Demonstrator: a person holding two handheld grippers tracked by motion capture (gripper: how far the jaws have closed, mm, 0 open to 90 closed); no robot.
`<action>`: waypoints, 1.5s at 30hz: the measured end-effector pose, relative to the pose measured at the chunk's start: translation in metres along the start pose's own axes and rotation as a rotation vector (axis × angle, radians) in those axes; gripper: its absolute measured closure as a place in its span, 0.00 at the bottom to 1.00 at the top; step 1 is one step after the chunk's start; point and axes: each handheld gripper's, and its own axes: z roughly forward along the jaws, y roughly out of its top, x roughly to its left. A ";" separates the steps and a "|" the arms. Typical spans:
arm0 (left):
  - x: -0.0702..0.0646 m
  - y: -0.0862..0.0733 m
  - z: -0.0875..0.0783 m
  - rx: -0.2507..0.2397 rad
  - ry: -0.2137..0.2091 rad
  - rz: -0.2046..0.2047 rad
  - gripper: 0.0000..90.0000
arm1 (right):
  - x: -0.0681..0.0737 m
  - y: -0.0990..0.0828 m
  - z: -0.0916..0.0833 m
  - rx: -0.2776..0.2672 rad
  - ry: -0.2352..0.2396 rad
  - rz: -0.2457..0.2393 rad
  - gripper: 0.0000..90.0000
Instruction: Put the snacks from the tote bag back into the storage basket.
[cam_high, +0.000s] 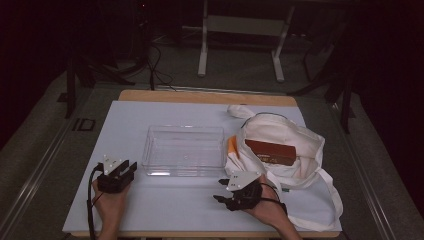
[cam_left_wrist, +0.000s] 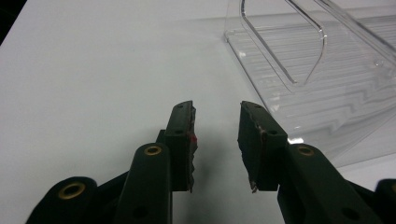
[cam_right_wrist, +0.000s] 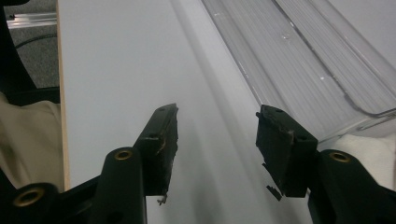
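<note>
The clear plastic tray (cam_high: 184, 150) lies empty at the centre of the white-topped bench (cam_high: 150, 210). At its 8 o'clock the left hand-held gripper (cam_high: 131, 169) rests with jaws narrowly apart, holding nothing. At 4 o'clock the right hand-held gripper (cam_high: 220, 190) gapes, empty, beside a cream tote bag (cam_high: 280, 132) containing a brown box (cam_high: 270, 151). Dim grey floor (cam_high: 240, 80) and table legs (cam_high: 202, 55) lie beyond.

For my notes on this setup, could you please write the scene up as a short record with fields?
surface: white table top
clear tray: empty, at the middle of the table
cloth bag: open, to the right of the tray, touching it
brown box: lies inside the bag
left claw: open, nothing between its jaws, pointing past the tray's near left corner
right claw: open, nothing between its jaws, in front of the bag
contact: neither claw touches tray or bag
</note>
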 end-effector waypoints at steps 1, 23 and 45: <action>0.000 0.000 0.000 0.000 0.000 0.000 0.74 | -0.001 0.001 -0.001 0.003 0.000 -0.002 0.53; 0.000 0.000 0.000 0.000 0.001 0.000 0.73 | -0.018 0.011 -0.019 0.059 -0.038 -0.051 0.53; 0.000 0.000 0.000 -0.001 0.000 0.001 0.73 | -0.033 0.013 -0.037 0.081 -0.084 -0.063 0.53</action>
